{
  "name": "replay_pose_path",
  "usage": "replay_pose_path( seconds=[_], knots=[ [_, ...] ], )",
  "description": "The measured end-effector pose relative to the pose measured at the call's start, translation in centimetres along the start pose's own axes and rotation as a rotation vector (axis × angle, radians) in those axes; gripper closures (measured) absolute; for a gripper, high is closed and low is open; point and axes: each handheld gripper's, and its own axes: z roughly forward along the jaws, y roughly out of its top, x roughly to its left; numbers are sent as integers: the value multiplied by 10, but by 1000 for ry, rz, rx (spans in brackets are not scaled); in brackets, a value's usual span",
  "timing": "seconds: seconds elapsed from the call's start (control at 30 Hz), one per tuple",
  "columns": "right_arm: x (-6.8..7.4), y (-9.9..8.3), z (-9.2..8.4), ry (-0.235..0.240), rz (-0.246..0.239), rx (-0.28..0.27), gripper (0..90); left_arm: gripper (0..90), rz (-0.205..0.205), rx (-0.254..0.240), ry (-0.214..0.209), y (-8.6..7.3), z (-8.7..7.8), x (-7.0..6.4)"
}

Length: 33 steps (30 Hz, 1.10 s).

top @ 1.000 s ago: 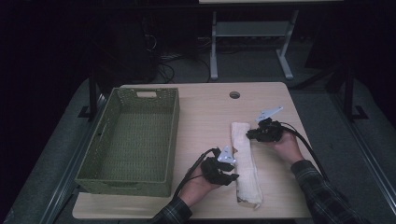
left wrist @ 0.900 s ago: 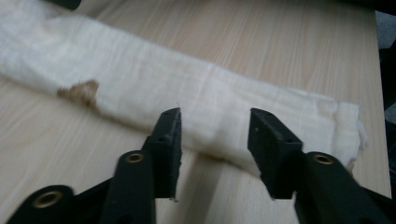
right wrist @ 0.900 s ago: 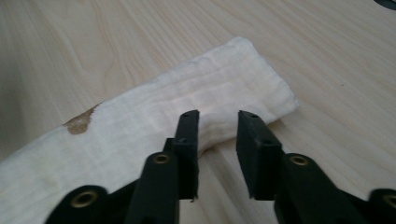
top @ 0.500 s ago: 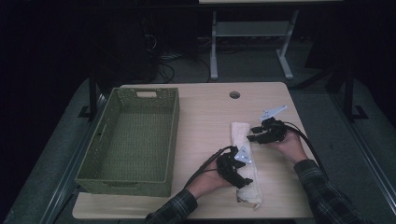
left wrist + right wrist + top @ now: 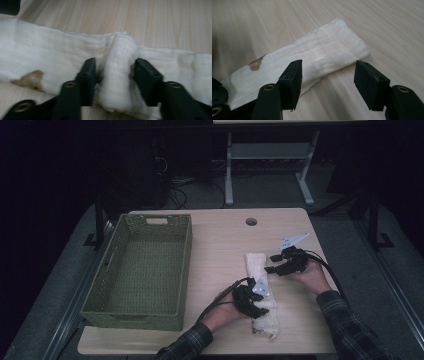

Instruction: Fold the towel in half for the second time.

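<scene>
Left fingers (image 5: 113, 75): pinched on a raised fold of the cloth (image 5: 50, 57); one black pad presses each side of the ridge. They have just been closing, with the fold between them.
Right fingers (image 5: 328, 82): apart, pads clear of the cloth (image 5: 322, 53), whose far end lies just beyond them; they have just been opening, with bare wood between them.
Left gripper (image 5: 260, 301): over the cloth's near half, at about 5 o'clock on the counter (image 5: 220, 240), held by the left hand (image 5: 222, 312).
Right gripper (image 5: 274, 265): at the cloth's far end, about 3 o'clock on the counter, held by the right hand (image 5: 312, 277).
Cloth place (image 5: 257, 270): flat on the counter's right half, between the two grippers.
Cloth axis: a long narrow strip, running from 12 o'clock down to 6 o'clock in the high view, its near end tipped a little toward 5 o'clock.
Cloth make: cream-white, soft, finely ribbed weave, folded lengthwise, far end squared off; a brown stain (image 5: 31, 78) on its surface.
Counter: pale wood grain, rounded corners, a round hole (image 5: 251, 221) near 12 o'clock.
Basket (image 5: 105, 285): olive-green, woven, rectangular, with a slot handle in its far wall; at 9 o'clock, long axis parallel to the cloth.
Sleeves (image 5: 350, 330): dark plaid.
Writing: none that can be read.
</scene>
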Motion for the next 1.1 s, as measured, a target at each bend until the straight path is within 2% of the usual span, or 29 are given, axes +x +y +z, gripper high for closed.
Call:
replay_pose_path(
  seconds=[0.07,0.1,0.13,0.23,0.37,0.47,0.5,0.53,0.7,0.8,0.83,0.87,0.93,1.1],
  knots=[
    [1,0,0,15,-27,-5,358,664,2,-1,-7,-1,-1,0],
    [2,1,-1,27,-26,-5,344,713,-3,5,-36,-2,-3,0],
    [2,1,-1,27,-26,-5,344,751,-3,5,-36,-2,-3,0],
    [3,7,1,65,-77,-11,319,788,-10,36,-98,-3,-7,-1],
    [2,17,8,96,-101,-21,319,790,-8,36,-103,-4,-8,-1],
    [-4,29,24,119,-130,-1,324,790,-22,32,-105,-5,-8,-1],
    [-4,29,24,119,-130,-1,324,790,-22,32,-105,-5,-8,-1],
    [-6,34,34,129,-138,13,324,790,-20,27,-108,-6,-8,0],
    [-11,38,48,140,-159,44,321,790,-25,28,-111,-6,-8,0],
    [-13,35,57,166,-173,73,326,791,-31,27,-115,-6,-8,1],
    [-12,34,59,170,-179,90,325,791,-33,26,-117,-6,-8,1],
    [-12,34,60,162,-207,86,334,791,-34,26,-117,-6,-8,1],
    [-11,34,59,166,-203,97,355,791,-33,24,-117,-6,-8,1],
    [-5,33,57,148,-249,101,467,792,-46,19,-127,-7,-8,3]
  ],
)
